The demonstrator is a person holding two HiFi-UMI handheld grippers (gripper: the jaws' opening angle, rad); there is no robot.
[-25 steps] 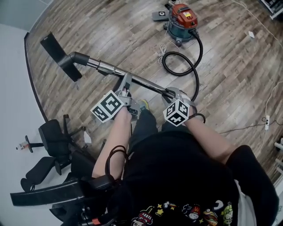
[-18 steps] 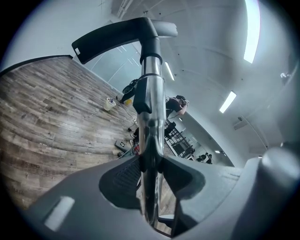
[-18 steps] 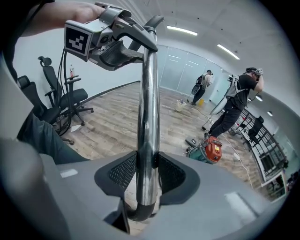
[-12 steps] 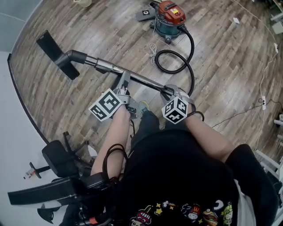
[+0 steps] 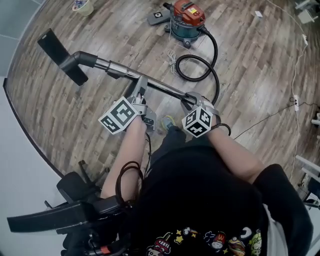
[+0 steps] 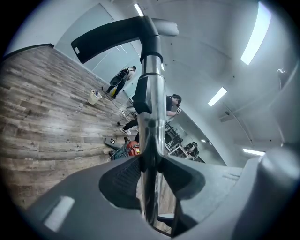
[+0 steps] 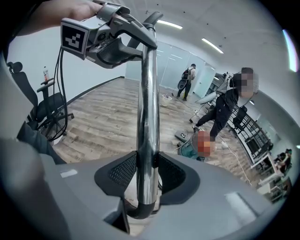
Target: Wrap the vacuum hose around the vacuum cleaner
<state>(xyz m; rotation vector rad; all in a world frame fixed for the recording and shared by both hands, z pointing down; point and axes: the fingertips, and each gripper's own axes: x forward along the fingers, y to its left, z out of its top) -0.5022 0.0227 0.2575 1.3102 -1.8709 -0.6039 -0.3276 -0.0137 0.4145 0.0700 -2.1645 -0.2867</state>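
Note:
The red and teal vacuum cleaner stands on the wood floor at the top of the head view. Its black hose loops from it to the near end of a chrome wand. The wand runs up and left to the black floor nozzle. My left gripper is shut on the wand's middle, below the nozzle. My right gripper is shut on the wand near the curved hose end. The left gripper shows further up the tube.
A black office chair stands at lower left. A tape roll, a flat black part and a coiled white cord lie near the vacuum. A thin cable crosses the floor on the right. People stand in the background.
Both grippers kept their hold and carried the wand across the floor. In the head view the vacuum and nozzle drifted left and up, and the chair slid lower.

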